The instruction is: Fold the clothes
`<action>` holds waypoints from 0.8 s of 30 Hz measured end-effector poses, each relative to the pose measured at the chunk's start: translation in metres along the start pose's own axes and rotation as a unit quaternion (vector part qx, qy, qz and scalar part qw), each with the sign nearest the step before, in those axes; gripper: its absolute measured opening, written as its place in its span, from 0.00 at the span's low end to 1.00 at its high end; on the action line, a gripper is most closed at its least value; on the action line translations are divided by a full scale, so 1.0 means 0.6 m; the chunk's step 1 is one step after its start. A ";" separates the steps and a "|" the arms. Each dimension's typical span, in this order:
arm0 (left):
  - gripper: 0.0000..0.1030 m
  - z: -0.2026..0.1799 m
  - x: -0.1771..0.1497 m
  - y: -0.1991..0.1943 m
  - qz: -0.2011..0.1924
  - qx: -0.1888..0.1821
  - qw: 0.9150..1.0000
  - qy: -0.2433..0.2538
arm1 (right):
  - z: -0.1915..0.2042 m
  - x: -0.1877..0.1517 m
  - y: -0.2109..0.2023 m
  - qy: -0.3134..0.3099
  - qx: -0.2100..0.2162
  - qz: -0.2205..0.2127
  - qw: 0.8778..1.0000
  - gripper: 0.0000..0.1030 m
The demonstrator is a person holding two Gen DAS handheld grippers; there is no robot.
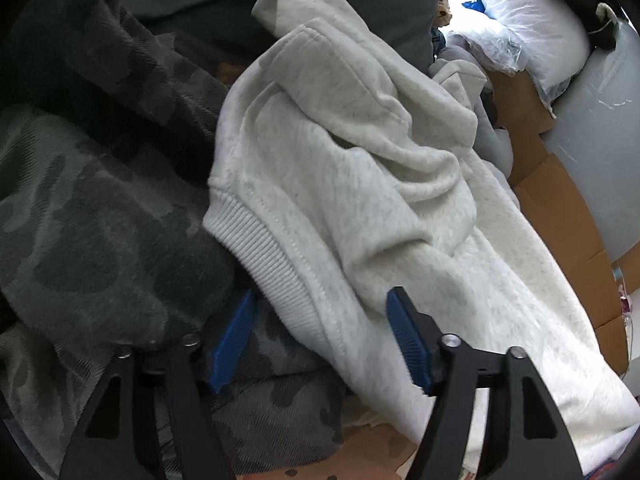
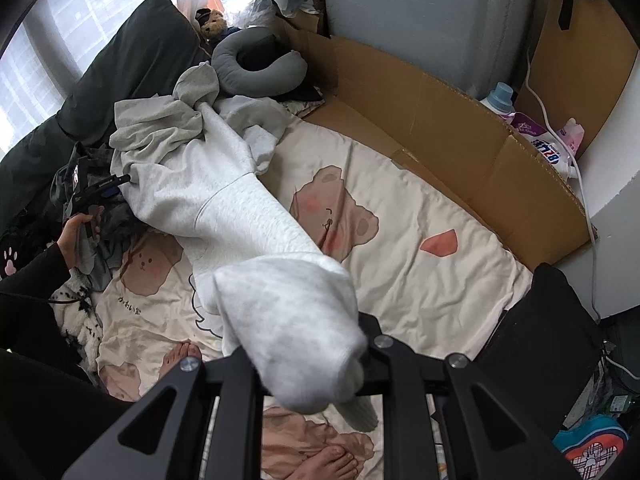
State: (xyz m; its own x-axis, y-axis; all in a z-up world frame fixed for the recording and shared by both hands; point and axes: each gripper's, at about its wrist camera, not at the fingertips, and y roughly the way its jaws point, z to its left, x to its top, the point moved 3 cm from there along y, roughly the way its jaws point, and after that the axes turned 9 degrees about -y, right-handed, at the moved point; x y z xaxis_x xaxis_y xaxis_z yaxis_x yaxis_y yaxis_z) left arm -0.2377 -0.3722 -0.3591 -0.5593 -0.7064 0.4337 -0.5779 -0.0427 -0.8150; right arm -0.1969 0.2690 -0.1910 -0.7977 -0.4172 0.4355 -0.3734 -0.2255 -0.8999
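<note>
A light heather-grey sweatshirt (image 2: 224, 204) lies stretched out and rumpled across a cream bed sheet printed with bears. Its far part is bunched into loose folds, and a long sleeve runs from there toward the right wrist camera, lifted off the sheet, its end hanging as a soft bundle with the ribbed cuff (image 2: 362, 412) drooping. In the left wrist view the same garment (image 1: 360, 184) shows fleecy fabric, stitched seams and a ribbed hem band (image 1: 264, 240) at its edge, resting on dark camouflage-patterned cloth.
</note>
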 end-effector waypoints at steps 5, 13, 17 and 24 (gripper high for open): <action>0.69 0.004 0.012 0.002 -0.008 -0.027 0.999 -0.024 | -0.003 -0.003 0.002 0.000 0.003 0.001 1.000 0.15; 0.09 0.009 0.025 -0.020 -0.023 -0.069 0.996 -0.058 | -0.008 -0.012 0.002 0.004 0.006 0.000 1.000 0.15; 0.05 -0.005 0.024 -0.041 -0.031 -0.079 0.995 -0.050 | -0.014 -0.017 -0.003 0.009 0.006 -0.006 1.000 0.15; 0.04 -0.035 0.018 -0.124 -0.046 -0.106 0.993 -0.034 | -0.020 -0.025 -0.042 0.021 -0.003 -0.026 0.999 0.15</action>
State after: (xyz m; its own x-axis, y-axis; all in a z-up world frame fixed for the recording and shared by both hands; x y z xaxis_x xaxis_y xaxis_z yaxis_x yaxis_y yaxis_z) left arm -0.2129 -0.3618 -0.2856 -0.4620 -0.7525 0.4694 -0.7406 0.0362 -0.6709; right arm -0.1812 0.2916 -0.1754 -0.7966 -0.3672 0.4802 -0.4175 -0.2402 -0.8764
